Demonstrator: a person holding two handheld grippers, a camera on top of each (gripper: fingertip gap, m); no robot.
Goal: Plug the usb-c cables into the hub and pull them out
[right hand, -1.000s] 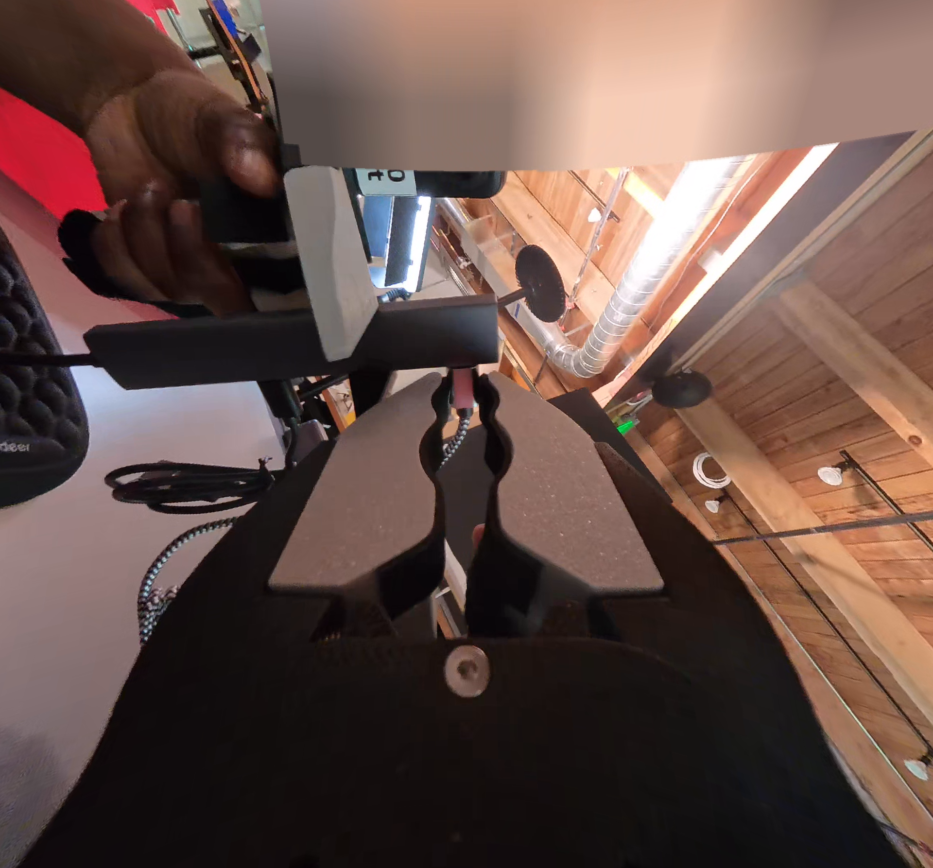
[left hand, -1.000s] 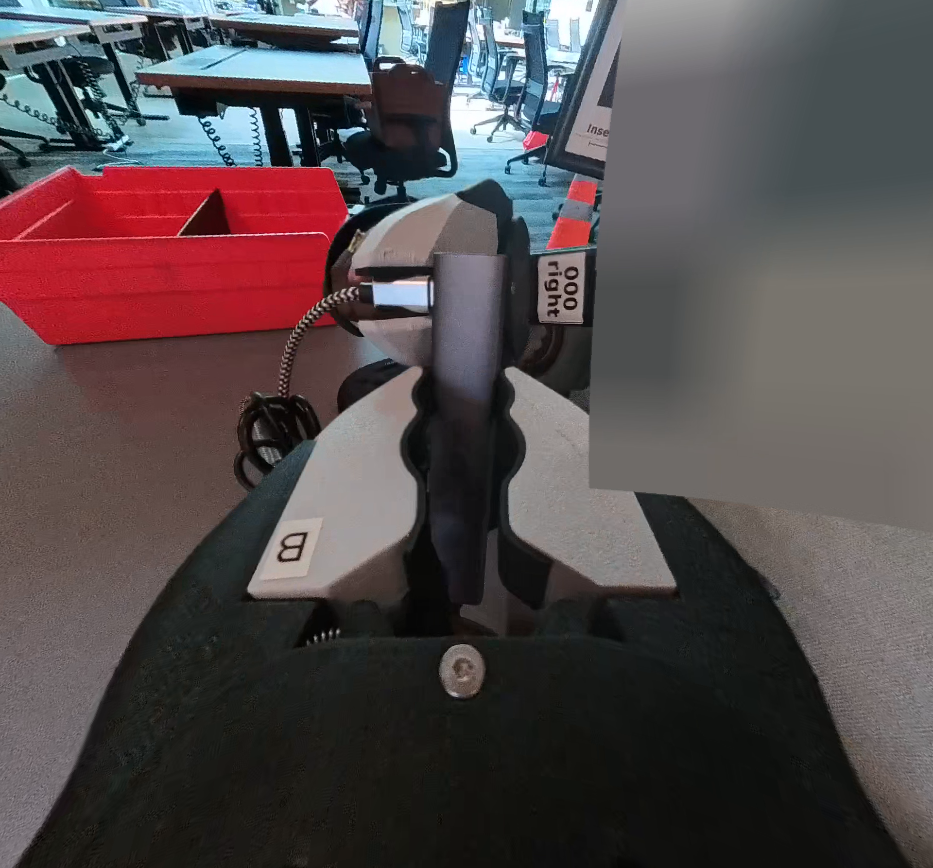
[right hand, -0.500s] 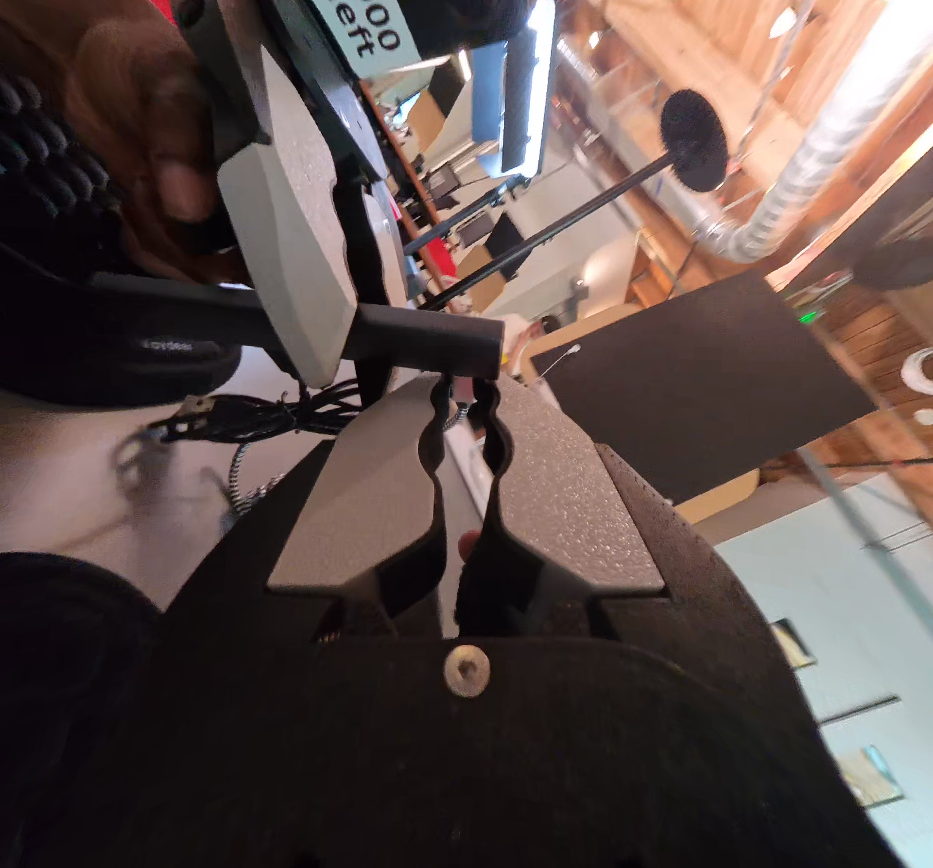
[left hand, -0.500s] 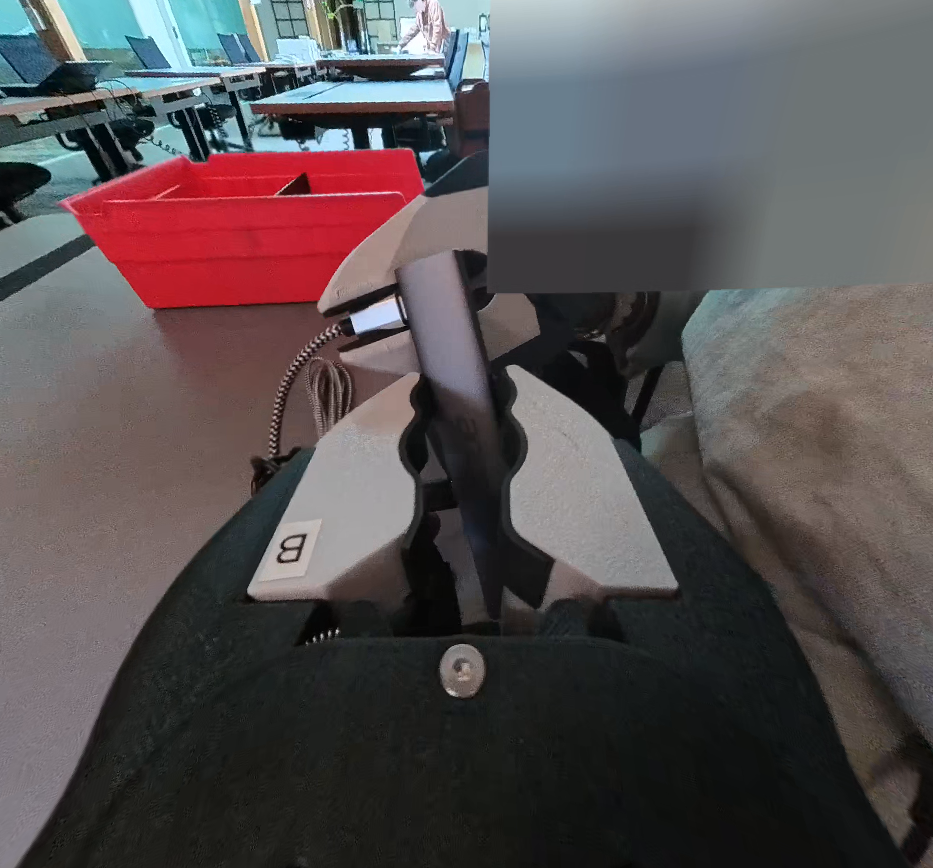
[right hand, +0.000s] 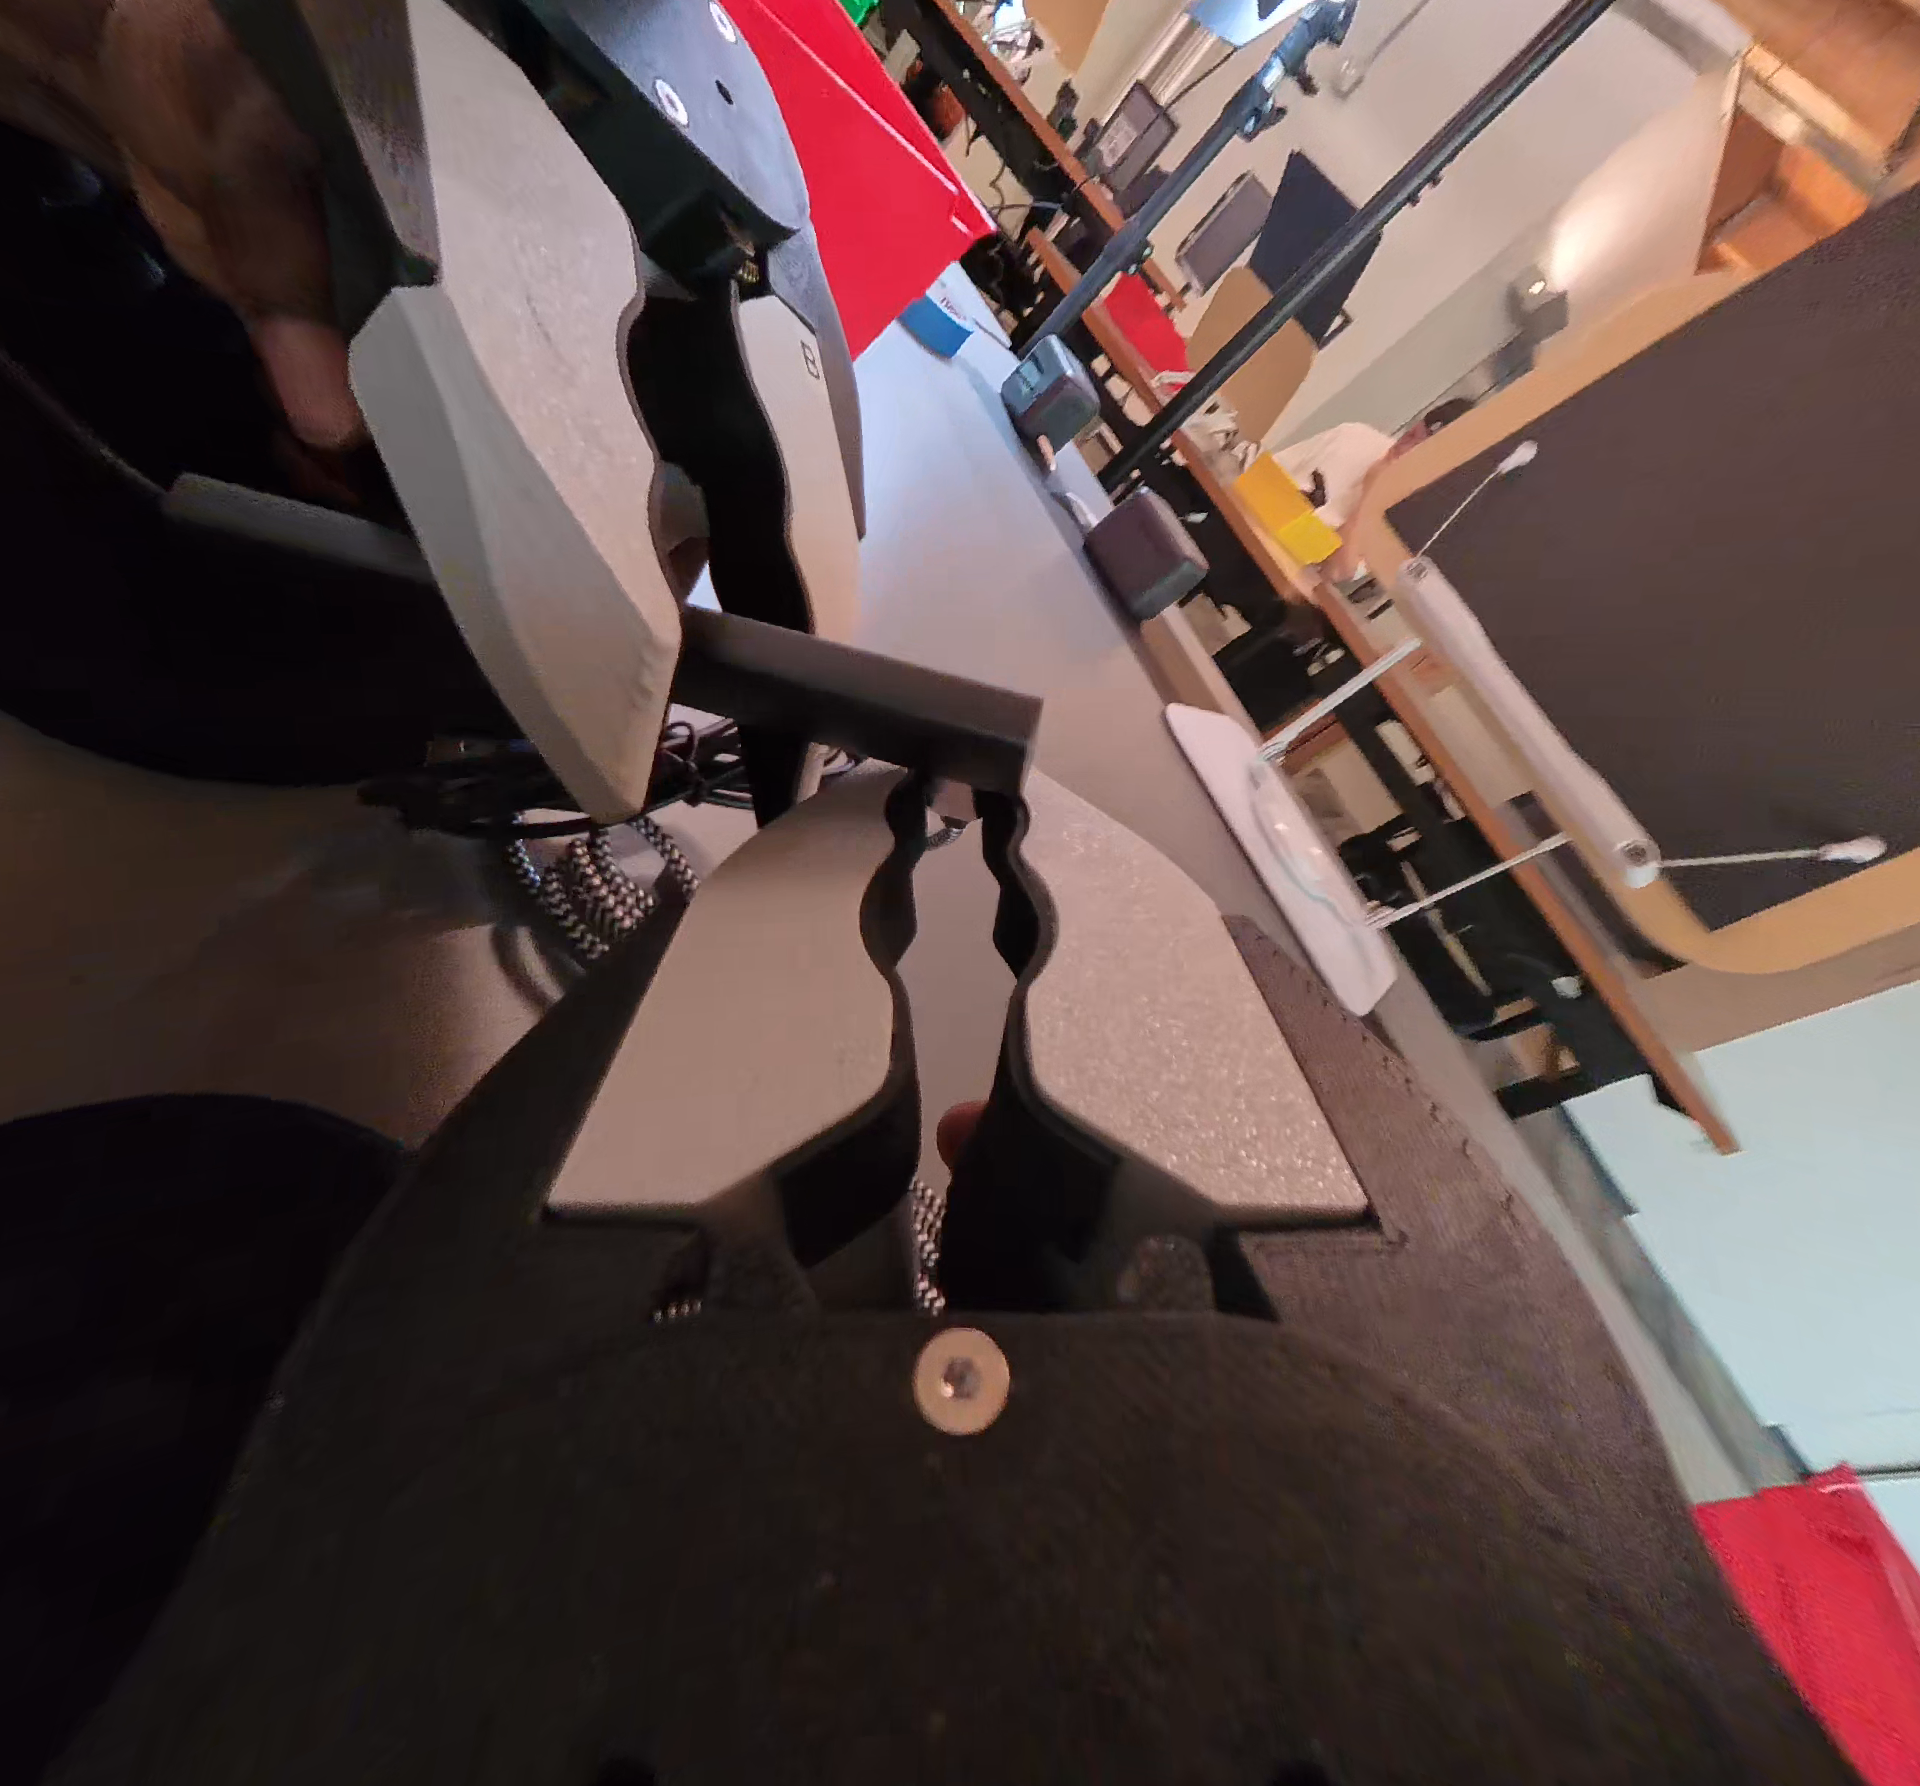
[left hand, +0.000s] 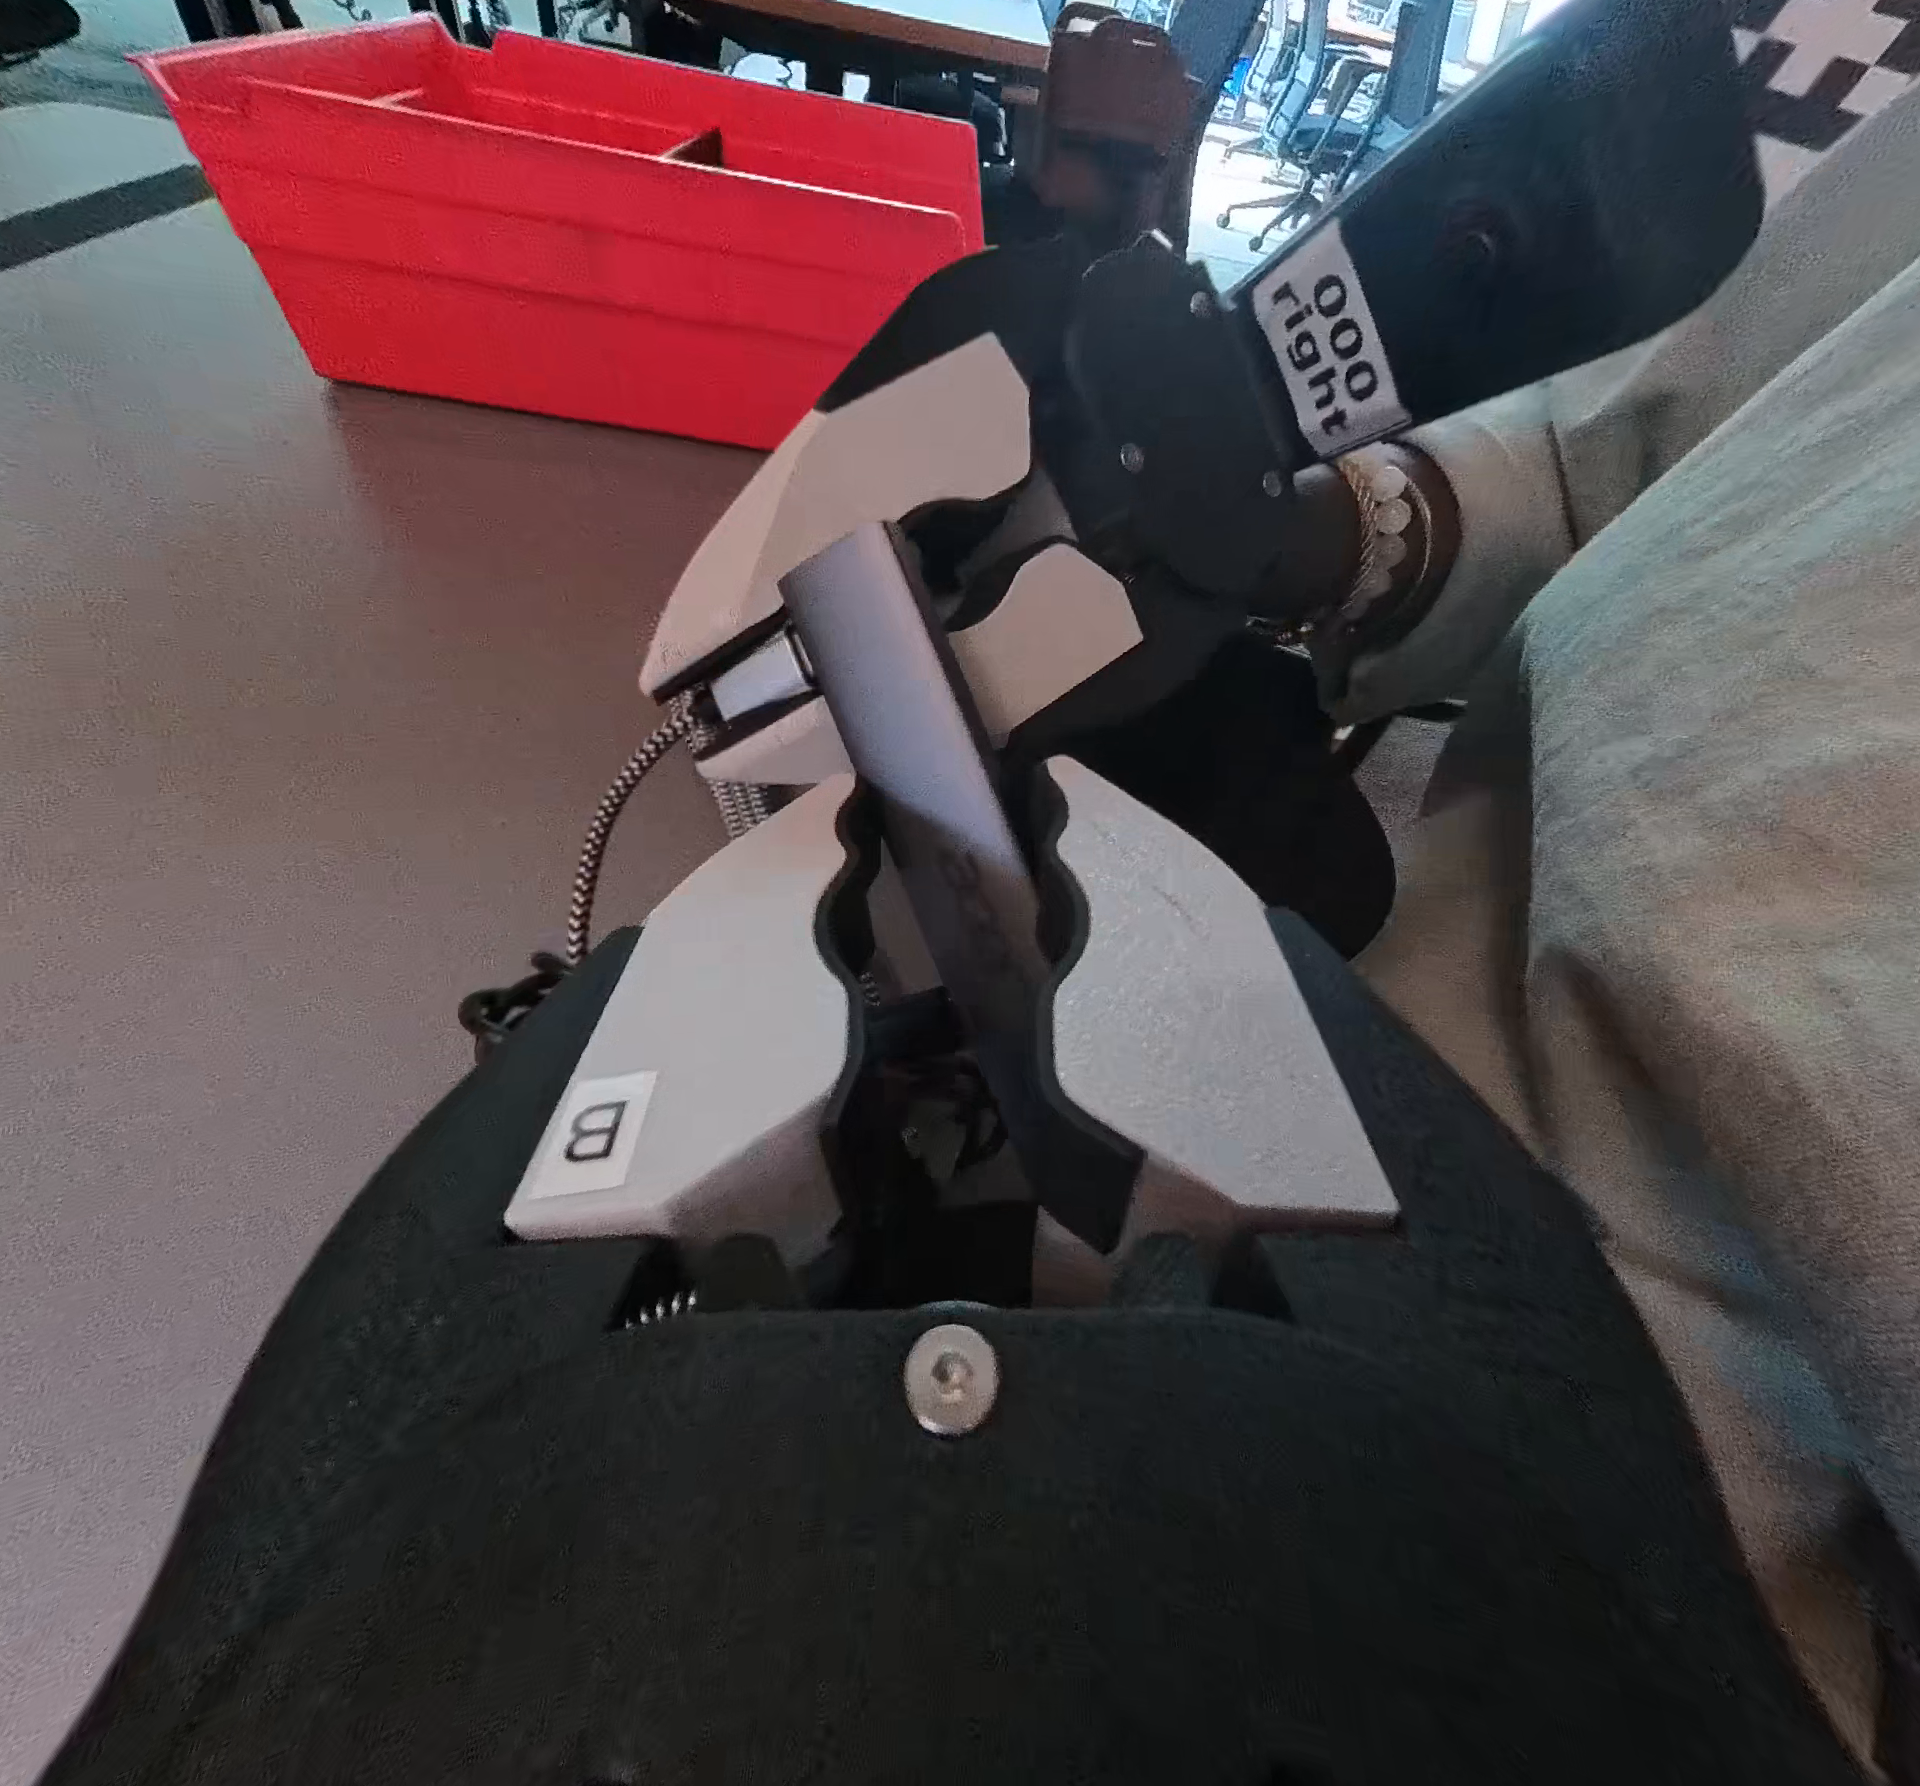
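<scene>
Now left claw [left hand: 951, 869] grips hub [left hand: 894, 760]; right claw [right hand: 951, 817] pinches plug [left hand: 758, 687].

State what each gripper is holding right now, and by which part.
Left gripper: shut on the grey hub, gripped across its lower body. Right gripper: fingers pinch the silver plug of the braided cable, right at the hub's side.

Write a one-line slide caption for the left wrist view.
Left gripper clamps a grey hub while the right gripper holds a braided cable's plug at its side, red bin behind.
</scene>
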